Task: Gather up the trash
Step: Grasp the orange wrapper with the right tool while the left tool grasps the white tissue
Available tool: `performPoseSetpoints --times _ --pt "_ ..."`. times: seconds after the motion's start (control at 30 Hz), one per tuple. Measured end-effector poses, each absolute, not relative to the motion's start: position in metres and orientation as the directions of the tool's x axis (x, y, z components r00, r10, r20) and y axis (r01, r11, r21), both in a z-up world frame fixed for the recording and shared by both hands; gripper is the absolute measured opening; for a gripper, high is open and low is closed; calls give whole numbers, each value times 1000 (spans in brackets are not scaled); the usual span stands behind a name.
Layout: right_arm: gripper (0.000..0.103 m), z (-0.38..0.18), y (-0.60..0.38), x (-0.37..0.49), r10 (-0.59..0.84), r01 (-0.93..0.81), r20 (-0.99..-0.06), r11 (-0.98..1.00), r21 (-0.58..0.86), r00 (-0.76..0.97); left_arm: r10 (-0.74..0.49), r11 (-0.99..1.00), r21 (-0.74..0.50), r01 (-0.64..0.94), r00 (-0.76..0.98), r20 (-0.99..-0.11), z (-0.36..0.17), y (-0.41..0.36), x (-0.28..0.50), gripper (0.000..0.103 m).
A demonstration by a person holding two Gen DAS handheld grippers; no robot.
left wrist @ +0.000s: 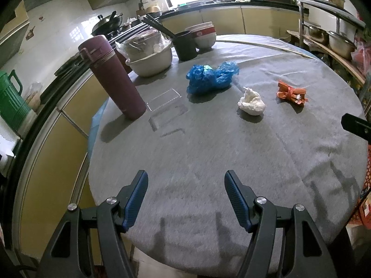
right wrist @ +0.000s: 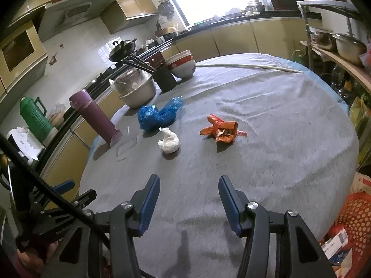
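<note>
So the trash is three bits sitting out on the round table (left wrist: 208, 162), which has a grey cloth over it: a scrunched blue plastic bag (left wrist: 212, 76) toward the far side, a balled-up white tissue (left wrist: 251, 103) just in front of it, and a crumpled orange wrapper (left wrist: 291, 92) off to the right of that, all three apart from each other and nothing touching them. Just left of the blue bag there's a clear plastic tray (left wrist: 165, 108) lying flat, hard to make out against the cloth, and beside that a tall maroon flask (left wrist: 111, 76) standing upright near the table edge. Behind those, a covered metal pot (left wrist: 148, 53), a black cup with chopsticks (left wrist: 185, 46) and stacked bowls (left wrist: 204, 34) crowd the back rim. Both tools hang over the near edge, well short of the trash: the left gripper (left wrist: 186, 180) has its jaws apart with nothing between them, and the right gripper (right wrist: 189, 185) is the same, jaws apart and empty. There's a red basket (right wrist: 347, 220) down on the floor to the right.
</note>
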State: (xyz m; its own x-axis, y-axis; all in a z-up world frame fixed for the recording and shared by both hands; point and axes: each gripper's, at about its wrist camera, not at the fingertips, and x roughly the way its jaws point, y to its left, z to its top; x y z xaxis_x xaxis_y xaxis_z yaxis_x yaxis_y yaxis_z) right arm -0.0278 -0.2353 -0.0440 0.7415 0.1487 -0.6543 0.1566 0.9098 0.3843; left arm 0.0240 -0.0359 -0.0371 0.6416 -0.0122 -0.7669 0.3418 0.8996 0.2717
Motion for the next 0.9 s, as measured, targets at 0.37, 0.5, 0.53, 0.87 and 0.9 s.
performPoseSetpoints --times 0.37,0.5,0.53,0.87,0.9 --pt "56 -46 -251 1 128 162 -654 917 365 746 -16 895 274 352 638 -770 -40 -44 32 69" --pt "56 -51 -262 20 120 172 -664 918 357 738 -48 897 235 375 610 -791 -42 -47 41 69" --pt "56 -55 -267 28 124 181 -668 912 368 734 -71 901 202 384 591 -804 -42 -47 46 69" --pt "55 -84 -305 96 141 279 -697 847 453 703 -275 917 -96 387 441 -855 -49 -67 119 69" --pt "55 -87 -306 102 148 286 -703 841 460 696 -293 915 -119 385 431 -853 -49 -71 124 69"
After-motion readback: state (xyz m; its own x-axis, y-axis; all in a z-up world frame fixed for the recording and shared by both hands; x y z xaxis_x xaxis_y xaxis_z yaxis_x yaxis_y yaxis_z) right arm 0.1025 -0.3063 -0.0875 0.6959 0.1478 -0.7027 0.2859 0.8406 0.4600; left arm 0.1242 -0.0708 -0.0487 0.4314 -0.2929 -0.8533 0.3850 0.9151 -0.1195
